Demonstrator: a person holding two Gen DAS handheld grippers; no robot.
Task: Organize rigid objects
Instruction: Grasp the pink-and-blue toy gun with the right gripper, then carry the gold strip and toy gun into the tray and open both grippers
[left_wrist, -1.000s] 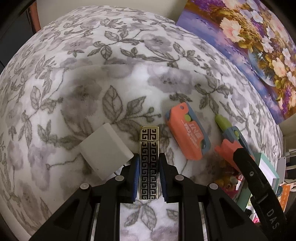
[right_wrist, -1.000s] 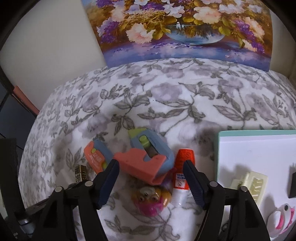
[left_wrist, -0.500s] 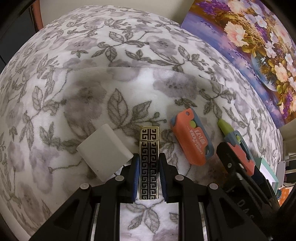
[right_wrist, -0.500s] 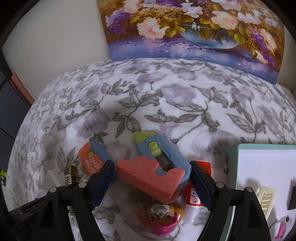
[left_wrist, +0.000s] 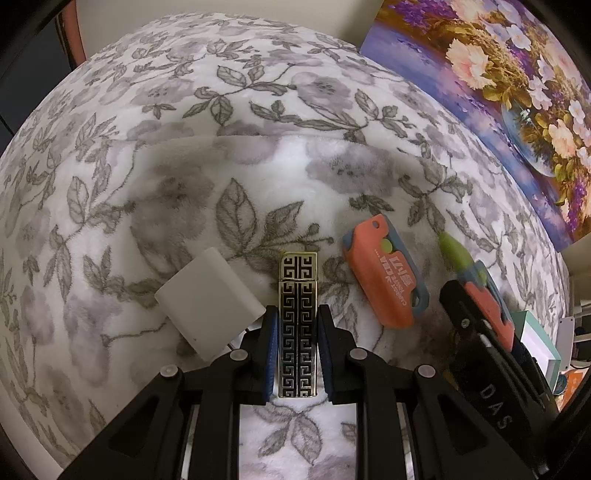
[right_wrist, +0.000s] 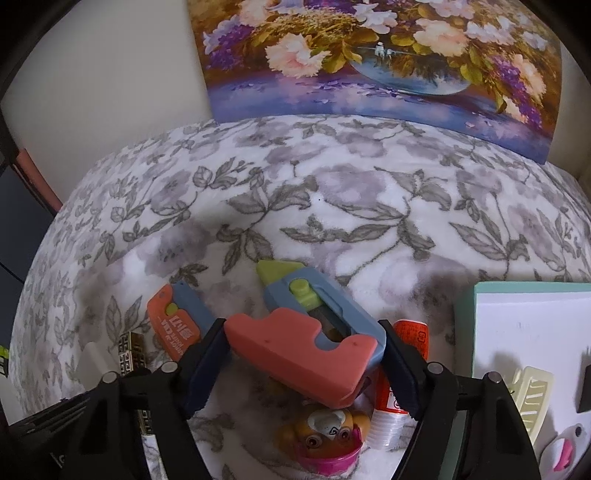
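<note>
My left gripper (left_wrist: 297, 314) is shut on a black-and-gold patterned lighter (left_wrist: 297, 295) that lies on the flowered blanket. A white block (left_wrist: 207, 302) lies just left of it, an orange-and-blue cutter (left_wrist: 384, 280) to its right. My right gripper (right_wrist: 304, 328) is shut on a large salmon-and-blue toy cutter (right_wrist: 306, 332) with a green tip, held just above the blanket. The toy cutter also shows in the left wrist view (left_wrist: 484, 291). The lighter (right_wrist: 131, 349) and the small cutter (right_wrist: 177, 325) show at the left in the right wrist view.
A toy dog figure (right_wrist: 327, 439) and an orange glue stick (right_wrist: 391, 398) lie under the right gripper. A teal-rimmed white box (right_wrist: 465, 306) with a cream clip (right_wrist: 532, 395) stands at the right. A flower painting (right_wrist: 369, 62) leans on the back wall.
My right gripper has closed in on the toy cutter and lifted it, moving left toward the small cutter. My left gripper has stayed shut on the lighter.
</note>
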